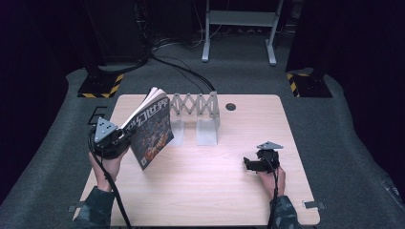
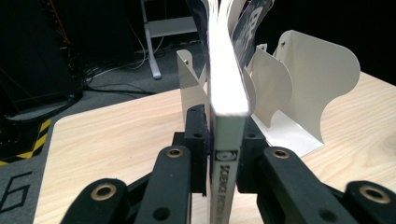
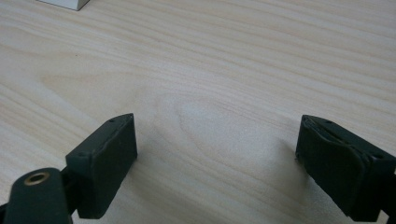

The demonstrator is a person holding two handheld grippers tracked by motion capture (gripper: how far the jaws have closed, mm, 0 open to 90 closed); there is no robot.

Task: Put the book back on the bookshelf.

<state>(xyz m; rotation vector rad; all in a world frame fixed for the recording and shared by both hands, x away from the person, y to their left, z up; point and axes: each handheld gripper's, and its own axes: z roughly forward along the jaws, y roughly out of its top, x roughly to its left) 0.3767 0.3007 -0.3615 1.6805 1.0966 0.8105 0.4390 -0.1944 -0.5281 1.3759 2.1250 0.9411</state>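
A paperback book (image 1: 152, 126) with a dark illustrated cover is held up off the table, tilted, its pages fanning at the top. My left gripper (image 1: 125, 138) is shut on its spine edge. In the left gripper view both jaws of the left gripper (image 2: 225, 126) press on the white spine of the book (image 2: 226, 79). Just beyond the book stands a white expandable book rack (image 1: 198, 112) with upright dividers (image 2: 308, 84). My right gripper (image 1: 250, 163) rests low over the table at the right. Its jaws are wide apart, and the right gripper (image 3: 217, 154) has bare wood between them.
The light wooden table (image 1: 215, 191) has a round cable hole (image 1: 231, 107) near its back edge. Grey carpet surrounds it, with black cables and a metal frame (image 1: 239, 28) behind. The rack's base plates (image 1: 207, 136) reach toward the table's middle.
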